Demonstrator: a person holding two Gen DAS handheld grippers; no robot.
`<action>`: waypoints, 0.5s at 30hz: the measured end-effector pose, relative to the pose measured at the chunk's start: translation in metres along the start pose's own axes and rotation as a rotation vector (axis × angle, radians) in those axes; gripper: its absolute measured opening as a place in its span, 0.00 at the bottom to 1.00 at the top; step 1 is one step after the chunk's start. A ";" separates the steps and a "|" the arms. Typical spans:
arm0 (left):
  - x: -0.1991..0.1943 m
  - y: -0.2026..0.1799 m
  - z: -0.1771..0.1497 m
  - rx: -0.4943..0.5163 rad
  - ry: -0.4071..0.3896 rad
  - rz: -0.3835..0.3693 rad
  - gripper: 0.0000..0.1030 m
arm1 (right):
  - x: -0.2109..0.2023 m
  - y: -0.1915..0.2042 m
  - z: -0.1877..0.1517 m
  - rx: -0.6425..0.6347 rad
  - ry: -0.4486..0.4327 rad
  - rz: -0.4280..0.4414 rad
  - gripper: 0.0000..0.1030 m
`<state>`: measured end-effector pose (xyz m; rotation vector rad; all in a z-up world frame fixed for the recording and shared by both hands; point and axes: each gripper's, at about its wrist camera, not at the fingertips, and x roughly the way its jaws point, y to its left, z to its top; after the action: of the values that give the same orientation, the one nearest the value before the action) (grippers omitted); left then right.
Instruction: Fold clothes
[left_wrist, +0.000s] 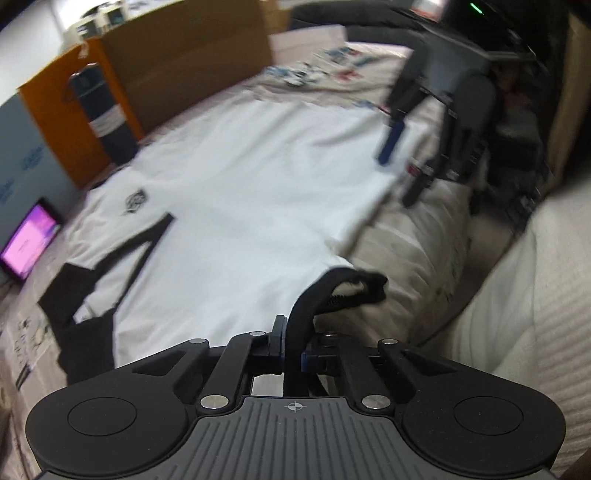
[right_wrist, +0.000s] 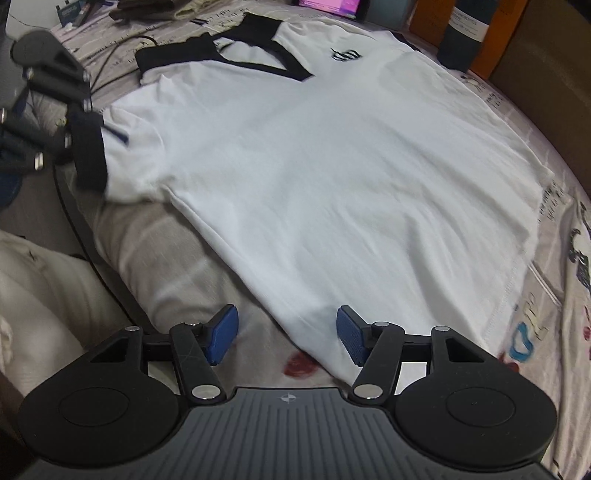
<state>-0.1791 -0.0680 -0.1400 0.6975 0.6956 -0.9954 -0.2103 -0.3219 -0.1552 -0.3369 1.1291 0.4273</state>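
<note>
Pinching the black sleeve cuff (left_wrist: 334, 291), the left tongs (left_wrist: 291, 345) are clamping it for folding; right tongs (right_wrist: 286, 334) are hovering apart by the hem of the white T-shirt (right_wrist: 314, 166) lying spread on the bed (right_wrist: 155, 251).

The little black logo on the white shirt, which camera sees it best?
The right wrist view: the small black logo on the white black-collared shirt looks sharp there. The left wrist view shows it too, but blurred.
</note>
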 end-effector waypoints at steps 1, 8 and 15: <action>0.000 0.005 0.003 -0.010 -0.006 0.014 0.05 | -0.001 -0.005 -0.004 0.003 0.010 -0.010 0.55; 0.005 0.034 0.030 -0.011 -0.039 0.085 0.05 | -0.009 -0.043 -0.023 0.070 0.046 -0.068 0.29; 0.018 0.068 0.057 0.002 -0.060 0.145 0.05 | -0.041 -0.094 -0.001 0.160 -0.111 -0.125 0.03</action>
<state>-0.1001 -0.0963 -0.1067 0.7068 0.5838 -0.8802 -0.1800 -0.4103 -0.1142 -0.2390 1.0203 0.2405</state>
